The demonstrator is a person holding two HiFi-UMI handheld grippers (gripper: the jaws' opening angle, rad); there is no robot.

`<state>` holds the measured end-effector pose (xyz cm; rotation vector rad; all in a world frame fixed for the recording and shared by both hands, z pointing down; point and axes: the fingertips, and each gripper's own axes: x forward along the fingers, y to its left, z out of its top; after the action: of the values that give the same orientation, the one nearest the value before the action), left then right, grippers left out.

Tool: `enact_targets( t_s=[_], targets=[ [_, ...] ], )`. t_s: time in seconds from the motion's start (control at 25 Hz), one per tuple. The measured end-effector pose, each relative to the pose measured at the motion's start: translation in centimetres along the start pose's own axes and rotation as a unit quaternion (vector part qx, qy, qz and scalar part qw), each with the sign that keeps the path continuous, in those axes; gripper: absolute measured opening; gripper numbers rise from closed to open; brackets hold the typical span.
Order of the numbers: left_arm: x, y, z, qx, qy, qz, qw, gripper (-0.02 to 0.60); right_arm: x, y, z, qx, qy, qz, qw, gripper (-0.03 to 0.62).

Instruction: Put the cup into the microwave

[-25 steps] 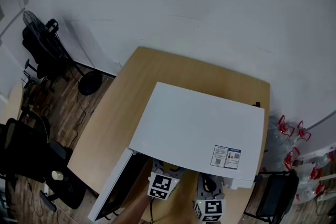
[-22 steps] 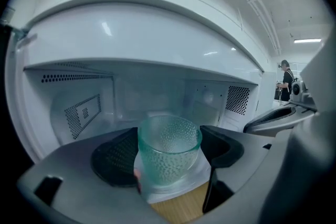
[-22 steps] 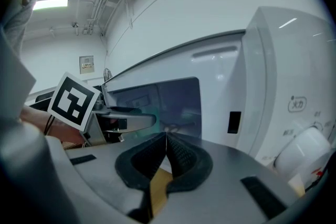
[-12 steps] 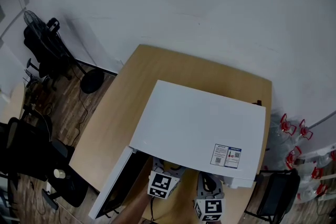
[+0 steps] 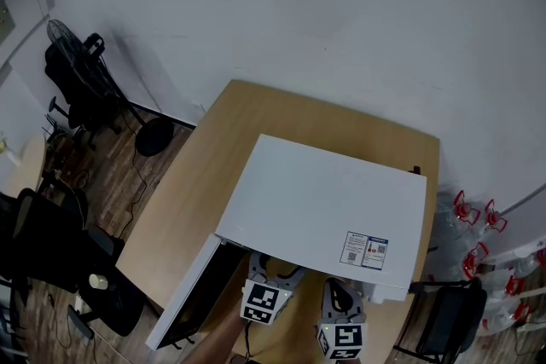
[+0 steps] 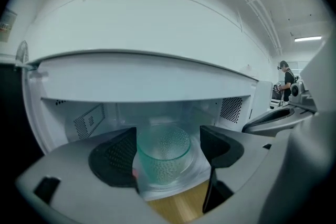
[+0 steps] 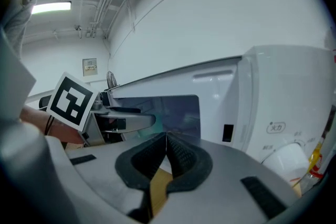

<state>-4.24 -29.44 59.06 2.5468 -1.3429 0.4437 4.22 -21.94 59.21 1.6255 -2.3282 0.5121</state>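
Note:
A clear dimpled glass cup (image 6: 164, 157) stands inside the white microwave (image 5: 324, 209), on its glass turntable (image 6: 197, 173). My left gripper (image 6: 168, 149) reaches into the cavity with its jaws either side of the cup. The left pad (image 6: 118, 157) lies against the cup and a small gap shows at the right pad (image 6: 220, 147), so the gripper is open. My right gripper (image 7: 166, 147) is shut on nothing, just in front of the microwave and to the right of the left gripper. The microwave door (image 5: 183, 303) hangs open to the left.
The microwave sits on a wooden table (image 5: 247, 115) against a white wall. Its control panel (image 7: 283, 113) is close on the right of the right gripper. A black chair and fan (image 5: 72, 81) stand at the left; bottles with red caps (image 5: 478, 217) stand at the right.
The head view has shifted slightly. Both grippers stay at the microwave's front opening with no clear movement.

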Motion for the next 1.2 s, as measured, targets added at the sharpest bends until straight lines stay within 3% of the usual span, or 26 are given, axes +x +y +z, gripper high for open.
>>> enact_targets(
  t_s=[0.56, 1.08, 1.2],
  targets=[
    [-5.6, -1.9, 1.1, 0.011, -0.006, 0.02, 0.9997, 0.379, -4.1, 1.0, 3.0, -0.025, -0.037, 0.006, 0.999, 0.018],
    [-12.5, -6.3, 4.7, 0.013, -0.052, 0.033, 0.998, 0.374, -10.2, 1.7, 5.6, -0.045, -0.078, 0.007, 0.996, 0.018],
    [-14.2, -7.6, 4.7, 0.01, -0.056, 0.044, 0.9974, 0.342, -11.7, 1.9, 5.5, -0.05, -0.086, 0.015, 0.995, 0.018]
  ],
)
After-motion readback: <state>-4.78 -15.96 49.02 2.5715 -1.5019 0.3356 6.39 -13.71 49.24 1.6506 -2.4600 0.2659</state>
